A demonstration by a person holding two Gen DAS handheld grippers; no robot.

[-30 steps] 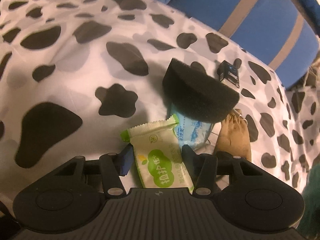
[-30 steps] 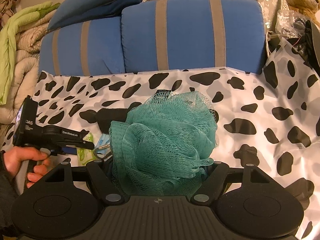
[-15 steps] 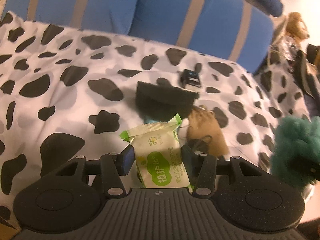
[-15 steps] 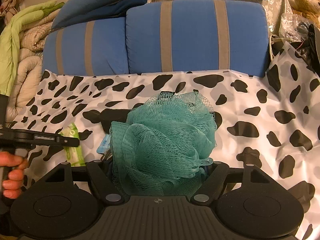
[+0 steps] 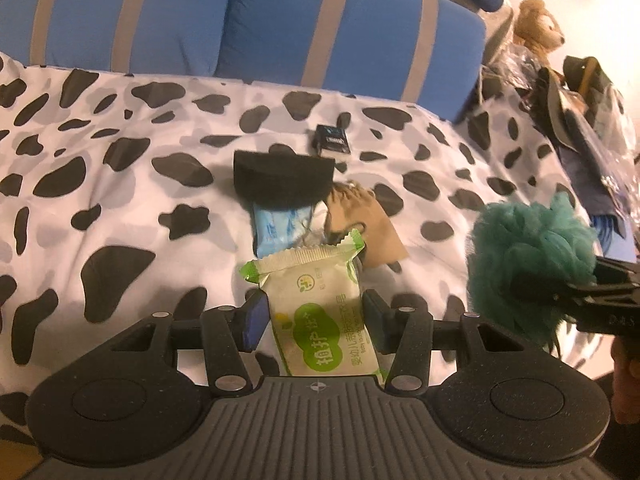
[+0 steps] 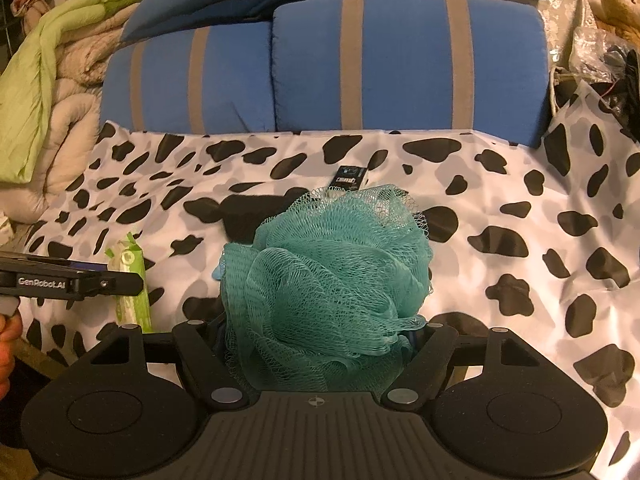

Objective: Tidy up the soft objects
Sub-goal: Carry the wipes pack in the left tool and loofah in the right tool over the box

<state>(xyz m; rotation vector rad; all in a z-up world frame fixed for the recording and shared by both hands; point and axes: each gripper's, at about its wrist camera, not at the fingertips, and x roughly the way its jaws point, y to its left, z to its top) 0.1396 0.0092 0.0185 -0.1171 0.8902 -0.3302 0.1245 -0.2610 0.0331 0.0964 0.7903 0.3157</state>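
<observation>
1. Left gripper point(image 5: 314, 312): jaws pinching a green-and-white sealed wipes packet point(image 5: 316, 304), held upright between the blue-padded fingers point(image 5: 254, 316), crimped top edge pointing away from the camera. The packet is lifted above the cow-print black-and-white cloth point(image 5: 120, 184).
2. Right gripper point(image 6: 320, 344): jaws pinching a teal mesh bath pouf point(image 6: 328, 280), which bulges out well past the fingertips and hides most of the ground ahead.
3. From the left wrist view, the same pouf point(image 5: 528, 260) shows at the right edge, off to the side of the packet and apart from it.
4. From the right wrist view, the left tool shows at the left margin with the green packet point(image 6: 130, 284) edge-on in its grip.
5. On the cloth beyond the packet: a black half-round foam sponge point(image 5: 284, 178); a light blue plastic packet point(image 5: 280, 228) partly tucked beneath its near edge; a tan drawstring fabric pouch point(image 5: 368, 224) just beside the blue packet, to its right. All three cluster together, touching or nearly so.
6. Farther back, a small dark rectangular box point(image 5: 332, 142) lies apart from the cluster.
7. Background: blue sofa cushions with grey stripes point(image 6: 400, 60); a brown plush bear point(image 5: 536, 36) at far right; a pile of green and beige bedding point(image 6: 44, 92) at far left.
</observation>
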